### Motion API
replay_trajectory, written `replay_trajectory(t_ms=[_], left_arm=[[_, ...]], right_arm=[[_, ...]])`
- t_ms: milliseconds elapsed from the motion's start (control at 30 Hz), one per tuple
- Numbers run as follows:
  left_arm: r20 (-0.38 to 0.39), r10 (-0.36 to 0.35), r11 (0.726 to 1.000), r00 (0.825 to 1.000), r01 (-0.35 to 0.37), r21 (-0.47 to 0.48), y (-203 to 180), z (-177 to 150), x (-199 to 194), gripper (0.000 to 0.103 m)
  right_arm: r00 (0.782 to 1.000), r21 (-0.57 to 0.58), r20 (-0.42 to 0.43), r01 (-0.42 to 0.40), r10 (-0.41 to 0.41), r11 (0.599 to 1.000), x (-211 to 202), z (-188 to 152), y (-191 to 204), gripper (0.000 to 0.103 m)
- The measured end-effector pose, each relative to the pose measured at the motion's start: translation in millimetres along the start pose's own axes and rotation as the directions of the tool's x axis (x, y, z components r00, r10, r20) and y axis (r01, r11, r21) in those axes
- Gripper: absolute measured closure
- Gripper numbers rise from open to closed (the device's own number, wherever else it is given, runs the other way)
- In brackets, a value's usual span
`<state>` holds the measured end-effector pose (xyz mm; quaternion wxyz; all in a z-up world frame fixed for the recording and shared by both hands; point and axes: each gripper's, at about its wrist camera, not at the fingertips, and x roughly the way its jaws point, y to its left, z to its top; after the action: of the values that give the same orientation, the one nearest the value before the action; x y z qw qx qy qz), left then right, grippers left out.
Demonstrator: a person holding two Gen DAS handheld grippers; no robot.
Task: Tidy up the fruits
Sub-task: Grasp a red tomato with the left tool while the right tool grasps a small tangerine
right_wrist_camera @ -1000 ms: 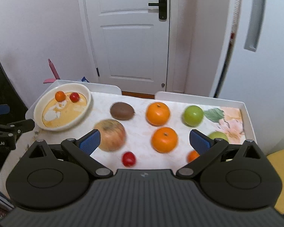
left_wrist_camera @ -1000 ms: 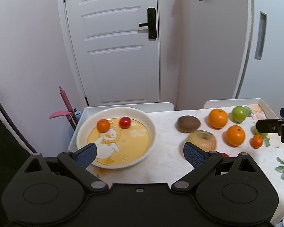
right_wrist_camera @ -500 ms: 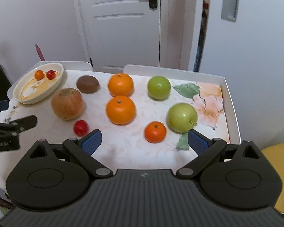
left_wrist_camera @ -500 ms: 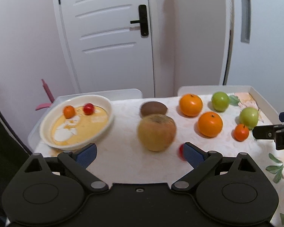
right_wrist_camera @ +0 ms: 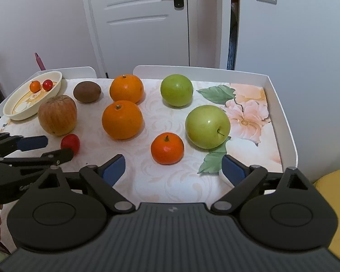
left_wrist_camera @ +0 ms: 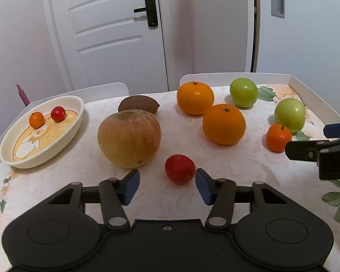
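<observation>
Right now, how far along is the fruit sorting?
Done: a small orange and a cherry tomato sit in the dish. In hand: the left tongs are closing around a red tomato. Left: nine fruits on the table.

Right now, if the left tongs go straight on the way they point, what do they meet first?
Most likely the small red fruit: it lies between the closing left tongs, not yet pressed. Behind it, slightly left, sits the big brownish apple.
</observation>
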<state>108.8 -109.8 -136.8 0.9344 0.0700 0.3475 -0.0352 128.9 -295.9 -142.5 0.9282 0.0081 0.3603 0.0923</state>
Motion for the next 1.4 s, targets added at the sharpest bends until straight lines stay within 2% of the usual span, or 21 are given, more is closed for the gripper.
replay_trajectory(t_ms=[133,333,900,1000,1100,1400], left_arm=[[0.001,-0.010,1.000,1.000,0.010,0.003,-5,3,7,0.051],[-0.015,-0.020,1.000,1.000,0.020,0.002,-11,3,16,0.064],[-0.018,-0.023,1.000,1.000,0.023,-0.002,-2,-2,8,0.065],[-0.020,-0.020,1.000,1.000,0.019,-0.006,1,-3,6,0.065],[-0.020,-0.016,1.000,1.000,0.016,-0.012,4,-5,4,0.065],[-0.004,0.003,0.999,1.000,-0.003,-0.033,16,-4,-13,0.065]], right_arm=[[1.000,0.000,-0.009,-0.009,0.009,1.000,6,-2,1,0.004],[1.000,0.000,-0.017,-0.018,0.018,1.000,13,-3,2,0.011],[1.000,-0.014,-0.008,-0.010,0.009,1.000,37,3,8,0.031],[1.000,-0.017,-0.006,-0.004,0.004,1.000,40,5,9,0.036],[1.000,-0.029,-0.003,0.012,-0.012,1.000,40,6,11,0.049],[1.000,-0.023,0.009,-0.002,0.002,1.000,25,14,18,0.049]])
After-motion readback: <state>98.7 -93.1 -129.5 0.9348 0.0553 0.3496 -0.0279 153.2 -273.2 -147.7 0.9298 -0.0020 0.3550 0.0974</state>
